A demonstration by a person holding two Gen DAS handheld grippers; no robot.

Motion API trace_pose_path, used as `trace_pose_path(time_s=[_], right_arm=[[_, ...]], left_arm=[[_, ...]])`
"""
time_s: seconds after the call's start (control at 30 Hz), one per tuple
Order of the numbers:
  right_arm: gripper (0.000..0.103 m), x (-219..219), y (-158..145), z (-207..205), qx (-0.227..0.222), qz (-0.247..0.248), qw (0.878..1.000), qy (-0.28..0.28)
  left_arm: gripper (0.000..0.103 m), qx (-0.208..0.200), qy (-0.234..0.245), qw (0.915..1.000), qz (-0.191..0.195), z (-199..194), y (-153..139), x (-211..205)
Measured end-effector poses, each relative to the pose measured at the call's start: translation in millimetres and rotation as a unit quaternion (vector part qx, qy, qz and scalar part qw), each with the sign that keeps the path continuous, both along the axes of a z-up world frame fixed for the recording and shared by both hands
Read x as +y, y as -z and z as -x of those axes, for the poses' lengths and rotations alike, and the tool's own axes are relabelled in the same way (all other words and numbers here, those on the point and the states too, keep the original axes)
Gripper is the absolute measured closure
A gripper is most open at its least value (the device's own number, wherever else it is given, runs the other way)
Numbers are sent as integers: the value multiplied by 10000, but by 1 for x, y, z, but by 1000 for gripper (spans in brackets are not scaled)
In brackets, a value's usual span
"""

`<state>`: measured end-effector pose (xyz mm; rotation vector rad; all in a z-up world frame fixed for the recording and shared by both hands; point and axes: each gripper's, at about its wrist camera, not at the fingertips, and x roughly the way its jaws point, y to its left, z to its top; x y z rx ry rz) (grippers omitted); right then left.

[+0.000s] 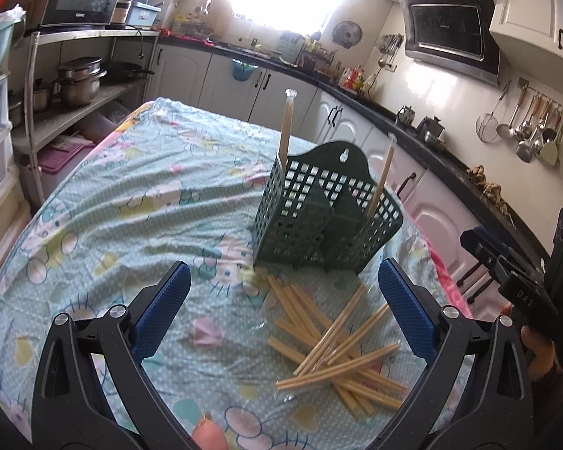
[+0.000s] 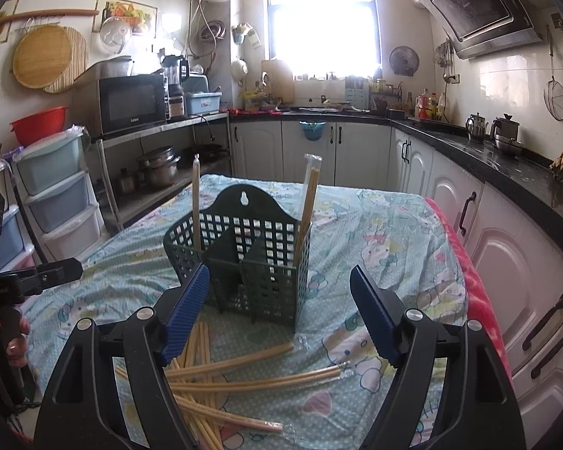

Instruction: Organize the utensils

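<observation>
The left claw (image 1: 283, 311) is spread wide with nothing between its blue pads, hanging low over the cloth-covered surface (image 1: 131, 202) in the bottom half of the left wrist view. The right claw (image 2: 279, 313) is likewise wide open and empty, low in the centre of the right wrist view.

Just beyond both sets of fingers lies the loose pile of wrapped chopsticks (image 1: 337, 345), crossed over one another at the lower right of the left wrist view and at the lower left to centre of the right wrist view. Behind the pile stands the dark green slotted holder (image 2: 244, 258), upright and divided into compartments. One wrapped pair (image 2: 195, 202) stands in its left compartment, another (image 2: 308, 206) leans in its right one.

Most of the sorting looks undone, so the step in hand seems to be picking the next pair off the pile. To do it well:

- Choose a stick lying on top, such as the long one (image 2: 259, 384) crossing the heap, so its neighbours are not dragged along.
- Turn the claw so its pads cross the stick's length, and grip near the middle to keep it from swinging.
- The wrappers look slippery; close firmly.
- Tip the stick upright before lowering it into a compartment, and keep the light holder from being knocked over.
</observation>
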<state>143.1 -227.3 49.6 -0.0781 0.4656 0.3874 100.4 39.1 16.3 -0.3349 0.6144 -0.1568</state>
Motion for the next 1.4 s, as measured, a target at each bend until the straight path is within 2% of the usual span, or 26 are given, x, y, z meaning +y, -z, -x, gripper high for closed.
trace_pose_path(time_s=[0.33, 0.8, 1.1, 1.2, 1.4], right_arm=[[28, -3, 15, 2, 185, 77, 9998, 43], [28, -10, 57, -11, 855, 368, 9951, 331], [29, -28, 91, -38, 1665, 105, 9833, 721], [35, -35, 101, -49, 1954, -81, 9770, 846], [43, -44, 117, -68, 2380, -321, 9647, 1083]], left_arm=[[11, 268, 124, 9995, -73, 9, 20, -4], [11, 757, 343, 9965, 119, 19, 49, -12], [11, 1175, 473, 9900, 624, 20, 75, -10], [12, 1318, 463, 9869, 805, 18, 83, -8], [21, 1521, 462, 9813, 1087, 14, 95, -6]])
